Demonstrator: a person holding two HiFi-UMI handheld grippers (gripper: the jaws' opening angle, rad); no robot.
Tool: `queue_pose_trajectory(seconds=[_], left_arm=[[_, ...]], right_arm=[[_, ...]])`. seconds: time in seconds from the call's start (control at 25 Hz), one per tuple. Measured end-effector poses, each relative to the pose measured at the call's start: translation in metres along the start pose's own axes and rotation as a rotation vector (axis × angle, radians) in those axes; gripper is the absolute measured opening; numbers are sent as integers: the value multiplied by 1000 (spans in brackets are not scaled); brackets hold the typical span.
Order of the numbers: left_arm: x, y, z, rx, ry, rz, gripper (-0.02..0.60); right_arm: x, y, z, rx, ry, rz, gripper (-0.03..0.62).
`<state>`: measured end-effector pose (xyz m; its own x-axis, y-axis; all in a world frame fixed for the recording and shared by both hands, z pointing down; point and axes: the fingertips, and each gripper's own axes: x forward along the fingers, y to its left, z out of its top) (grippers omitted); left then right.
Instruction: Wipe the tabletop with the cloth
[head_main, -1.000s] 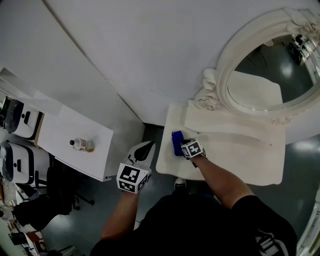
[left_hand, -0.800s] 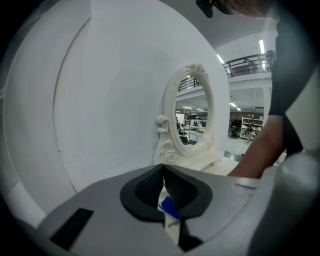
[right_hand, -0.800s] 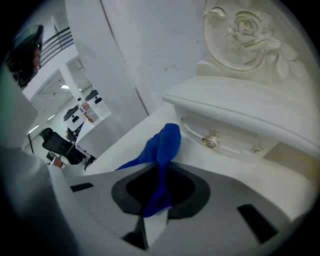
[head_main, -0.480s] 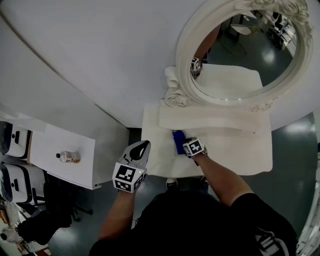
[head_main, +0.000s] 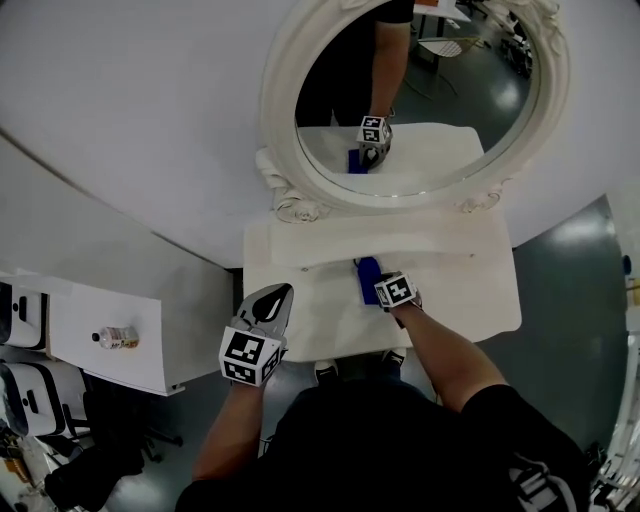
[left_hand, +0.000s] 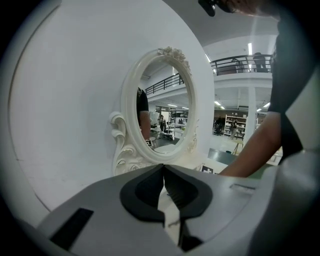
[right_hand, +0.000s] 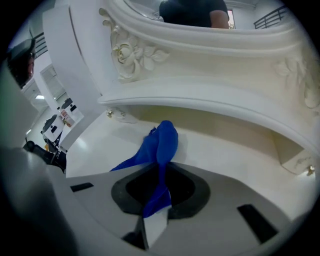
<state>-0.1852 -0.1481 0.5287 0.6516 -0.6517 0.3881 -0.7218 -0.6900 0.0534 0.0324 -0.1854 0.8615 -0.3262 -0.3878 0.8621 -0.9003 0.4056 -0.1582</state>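
The blue cloth (head_main: 367, 274) lies bunched on the cream tabletop (head_main: 470, 300), just in front of the raised back shelf and a little left of the middle. My right gripper (head_main: 373, 282) is shut on the cloth (right_hand: 161, 144), one end pinched between its jaws and the rest spilling forward onto the tabletop (right_hand: 230, 157). My left gripper (head_main: 279, 296) hovers at the table's front left corner, shut with nothing in it. In the left gripper view its jaws (left_hand: 163, 169) meet and point toward the mirror (left_hand: 162, 117).
A large oval mirror in an ornate white frame (head_main: 283, 150) stands on the shelf (head_main: 400, 238) behind the cloth. A white side desk (head_main: 100, 310) with a bottle (head_main: 117, 337) stands at the left. Dark floor surrounds the table.
My right gripper has dragged the blue cloth rightward along the tabletop, from near the left edge toward the middle. The head view has swung up over the mirror. The left gripper stays at the corner.
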Motion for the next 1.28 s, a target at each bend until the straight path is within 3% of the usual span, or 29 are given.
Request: queue_pose_trajectory(seconds=[0.72, 1.04, 1.28], left_arm=[[112, -104, 41, 54, 21, -123, 12], [149, -145, 46, 63, 31, -160, 12], [172, -175, 50, 73, 34, -186, 12]], right_arm=[[-90, -211, -85, 144, 16, -172, 40], [-124, -281, -123, 139, 39, -219, 40], [-151, -329, -154, 204, 50, -274, 40]])
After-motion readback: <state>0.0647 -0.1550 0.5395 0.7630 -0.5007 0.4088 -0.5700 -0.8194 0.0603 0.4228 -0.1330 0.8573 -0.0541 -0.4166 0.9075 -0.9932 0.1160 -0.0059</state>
